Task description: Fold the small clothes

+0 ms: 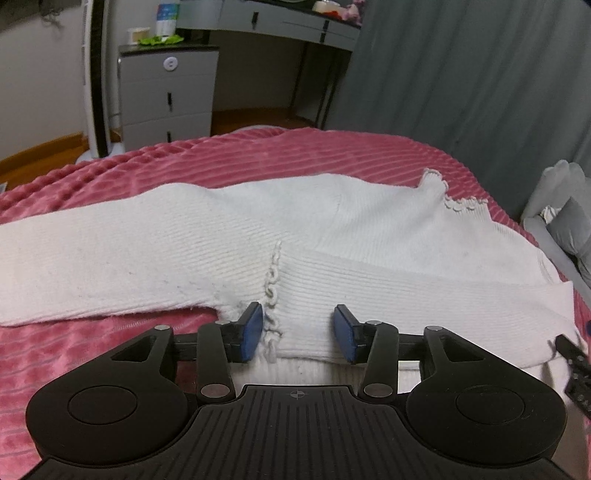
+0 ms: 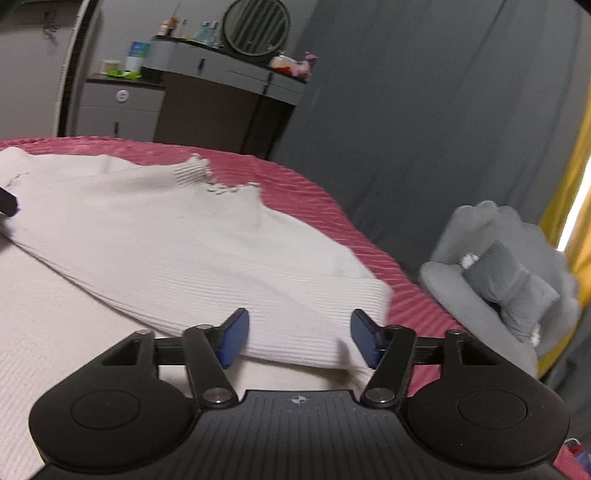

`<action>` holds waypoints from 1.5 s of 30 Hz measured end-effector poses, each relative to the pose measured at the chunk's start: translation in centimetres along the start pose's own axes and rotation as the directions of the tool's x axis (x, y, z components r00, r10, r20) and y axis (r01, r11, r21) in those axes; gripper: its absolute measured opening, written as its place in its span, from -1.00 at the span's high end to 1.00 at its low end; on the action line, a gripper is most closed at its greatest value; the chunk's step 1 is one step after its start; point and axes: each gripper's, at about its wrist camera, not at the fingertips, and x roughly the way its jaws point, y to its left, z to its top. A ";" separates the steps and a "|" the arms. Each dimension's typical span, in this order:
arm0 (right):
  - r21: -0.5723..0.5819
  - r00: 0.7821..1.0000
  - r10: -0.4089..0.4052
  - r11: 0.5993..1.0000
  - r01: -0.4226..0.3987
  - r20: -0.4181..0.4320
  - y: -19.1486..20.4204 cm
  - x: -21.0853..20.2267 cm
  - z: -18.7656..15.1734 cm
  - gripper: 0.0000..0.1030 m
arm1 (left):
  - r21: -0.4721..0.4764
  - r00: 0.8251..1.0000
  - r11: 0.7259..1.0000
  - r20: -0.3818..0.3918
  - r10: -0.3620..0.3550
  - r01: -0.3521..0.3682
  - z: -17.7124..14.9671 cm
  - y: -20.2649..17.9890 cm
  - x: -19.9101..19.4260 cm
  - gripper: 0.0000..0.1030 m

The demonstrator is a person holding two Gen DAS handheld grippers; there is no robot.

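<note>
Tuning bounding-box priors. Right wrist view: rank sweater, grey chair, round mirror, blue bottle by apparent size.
1. sweater, by far the largest
2. grey chair
3. round mirror
4. blue bottle

Mirror and bottle stand far back, so their true sizes are unsure.

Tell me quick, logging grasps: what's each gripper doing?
Left gripper: open, over the white sweater's cuff.
Right gripper: open, holding nothing.

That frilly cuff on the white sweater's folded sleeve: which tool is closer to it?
Left. The left tool is open, with the frilly cuff right beside its left finger. The right tool, also open, sits over the folded sweater's right edge, away from that cuff.
</note>
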 end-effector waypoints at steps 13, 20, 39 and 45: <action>0.159 0.997 0.060 0.985 -0.066 0.045 -1.5 -5.0 -2.4 -0.30 | -0.190 0.978 0.978 0.168 0.121 -0.088 0.8 9.1 -5.6 -0.86; 0.259 0.997 0.034 0.965 -0.050 0.067 -1.6 -11.7 -6.3 -0.33 | -0.494 0.934 0.831 0.096 0.344 -0.255 0.0 21.7 -10.3 -0.77; 0.232 0.996 0.014 0.972 -0.033 0.083 0.2 -14.3 -5.0 -0.34 | -0.776 0.919 0.610 0.105 0.380 -0.163 -2.5 32.0 -12.6 -0.14; 0.224 0.995 0.006 0.974 -0.028 0.102 0.0 -15.2 -4.8 -0.34 | -0.734 0.919 0.648 0.087 0.385 -0.202 -2.6 31.3 -12.7 -0.35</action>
